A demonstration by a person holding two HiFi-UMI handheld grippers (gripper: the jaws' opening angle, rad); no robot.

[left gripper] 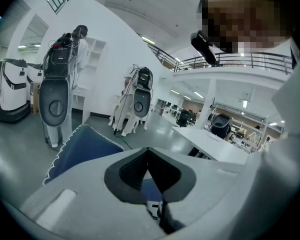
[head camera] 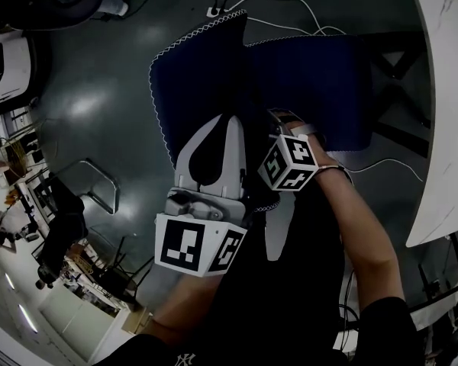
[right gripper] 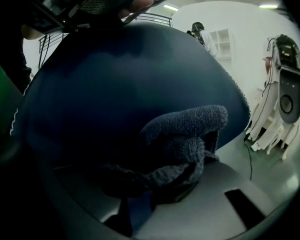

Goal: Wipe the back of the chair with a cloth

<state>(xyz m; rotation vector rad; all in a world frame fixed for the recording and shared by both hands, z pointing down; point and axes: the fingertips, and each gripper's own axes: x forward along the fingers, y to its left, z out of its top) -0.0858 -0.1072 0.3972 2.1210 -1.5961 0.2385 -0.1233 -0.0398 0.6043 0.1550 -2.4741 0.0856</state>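
The chair's dark blue fabric back [head camera: 305,82], edged with white stitching, lies below me and fills the right gripper view [right gripper: 115,79]. My right gripper [right gripper: 165,179] is shut on a bunched dark grey cloth [right gripper: 185,134], which is pressed against that blue fabric. In the head view the right gripper [head camera: 281,122] sits at the back's near edge, with its marker cube just behind it. My left gripper [head camera: 227,122] hovers beside it over the blue fabric. Its grey jaws meet at the tips in the left gripper view [left gripper: 149,150], with nothing between them. The chair's stitched corner [left gripper: 82,146] shows beyond.
A white table [head camera: 443,90] runs along the right. Cables [head camera: 290,6] trail on the grey floor behind the chair. White robot units [left gripper: 55,99] and a standing person [left gripper: 81,39] are further off. A metal frame [head camera: 99,185] stands at the left.
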